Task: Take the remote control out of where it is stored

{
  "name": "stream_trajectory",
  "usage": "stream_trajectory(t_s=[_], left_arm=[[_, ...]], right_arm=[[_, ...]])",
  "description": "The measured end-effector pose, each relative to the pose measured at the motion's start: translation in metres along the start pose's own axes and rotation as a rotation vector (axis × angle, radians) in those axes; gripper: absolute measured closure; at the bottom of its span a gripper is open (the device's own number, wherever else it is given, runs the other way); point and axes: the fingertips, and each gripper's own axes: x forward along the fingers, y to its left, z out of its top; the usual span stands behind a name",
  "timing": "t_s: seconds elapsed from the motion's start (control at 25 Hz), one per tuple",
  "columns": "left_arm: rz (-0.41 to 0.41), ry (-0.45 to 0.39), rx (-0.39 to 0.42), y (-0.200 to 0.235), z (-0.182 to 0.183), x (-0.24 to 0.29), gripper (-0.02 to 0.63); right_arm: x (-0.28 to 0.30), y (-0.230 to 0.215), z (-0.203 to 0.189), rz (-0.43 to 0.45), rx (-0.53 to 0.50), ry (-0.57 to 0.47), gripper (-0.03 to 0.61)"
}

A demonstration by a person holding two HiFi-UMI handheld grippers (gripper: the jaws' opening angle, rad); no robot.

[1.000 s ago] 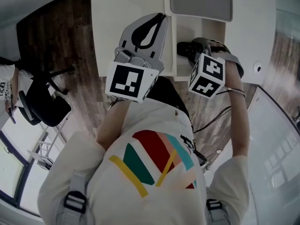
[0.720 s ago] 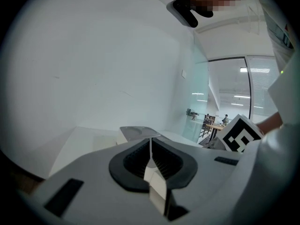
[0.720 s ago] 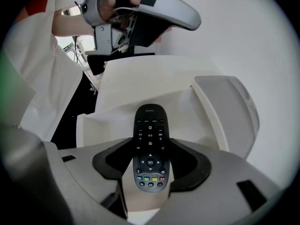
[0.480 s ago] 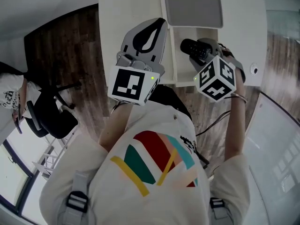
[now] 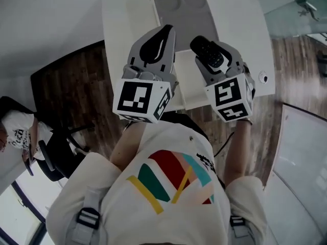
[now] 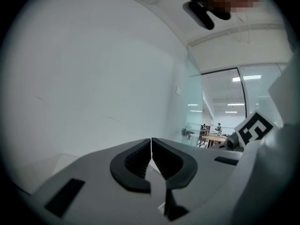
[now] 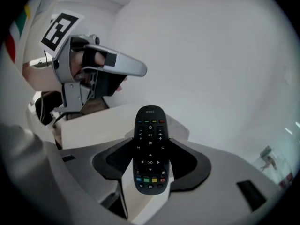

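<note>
The left gripper (image 5: 166, 32) has its jaws closed together with nothing between them, and it points toward 1 o'clock over the white table (image 5: 120, 19). At its 3 o'clock the right gripper (image 5: 210, 56) clamps the black remote control (image 7: 150, 149) by its long sides, buttons up, top end toward 11 o'clock, beside the gray mat (image 5: 184, 14), with the white drawer (image 5: 190, 88) at its 6 o'clock

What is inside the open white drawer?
The drawer shows only a bare white strip; the left gripper and right gripper cover the rest. The right gripper holds the remote control above it.
</note>
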Motion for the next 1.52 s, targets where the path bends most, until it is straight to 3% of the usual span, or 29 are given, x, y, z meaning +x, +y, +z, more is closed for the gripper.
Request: stream_trajectory(t_s=[0.08, 0.32, 0.52, 0.8, 1.08, 1.28, 1.52], left_arm=[[-0.001, -0.031, -0.011, -0.003, 0.023, 0.000, 0.607], [-0.073, -0.149, 0.057, -0.031, 0.076, 0.005, 0.607], [-0.094, -0.154, 0.134, -0.054, 0.088, 0.015, 0.606], [-0.112, -0.188, 0.148, -0.064, 0.105, 0.008, 0.607], [-0.101, -0.166, 0.163, -0.071, 0.102, 0.004, 0.607], [-0.100, -0.158, 0.162, -0.073, 0.099, 0.002, 0.607], [-0.114, -0.150, 0.164, -0.080, 0.098, 0.002, 0.607]], right_arm=[[-0.016, -0.012, 0.016, -0.072, 0.087, -0.093, 0.333], [-0.071, -0.053, 0.037, -0.284, 0.304, -0.268, 0.336], [-0.121, -0.078, 0.056, -0.373, 0.411, -0.445, 0.336], [-0.173, -0.083, 0.081, -0.433, 0.543, -0.688, 0.336], [-0.191, -0.077, 0.081, -0.462, 0.575, -0.745, 0.336], [-0.195, -0.079, 0.069, -0.506, 0.626, -0.739, 0.336], [-0.196, -0.084, 0.056, -0.498, 0.690, -0.733, 0.336]])
